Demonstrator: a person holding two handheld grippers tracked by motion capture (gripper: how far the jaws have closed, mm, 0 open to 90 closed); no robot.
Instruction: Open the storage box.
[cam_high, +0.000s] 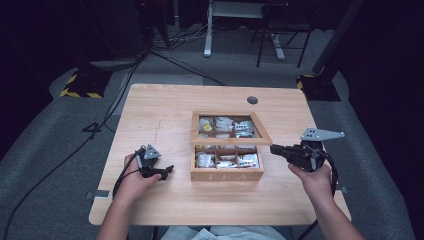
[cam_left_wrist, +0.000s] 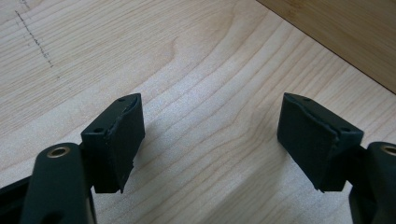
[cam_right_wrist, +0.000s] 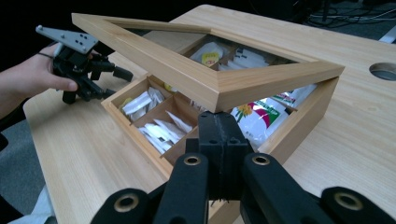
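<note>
A wooden tea box (cam_high: 227, 174) stands mid-table, with tea bags (cam_high: 226, 161) in its compartments. Its glass-paned lid (cam_high: 230, 141) is raised partway and tilts up toward me. My right gripper (cam_high: 273, 148) is shut with nothing between its jaws. In the right gripper view, the right gripper (cam_right_wrist: 219, 119) has its tips just under the lid (cam_right_wrist: 187, 70) at the near corner of the box (cam_right_wrist: 135, 135). My left gripper (cam_high: 167, 172) rests low over the table to the box's left. The left gripper (cam_left_wrist: 210, 135) is open over bare wood.
The light wooden table (cam_high: 165, 110) has a round cable hole (cam_high: 252, 100) behind the box. Cables run across the grey floor at the left. A chair and a white desk leg stand beyond the table's far edge.
</note>
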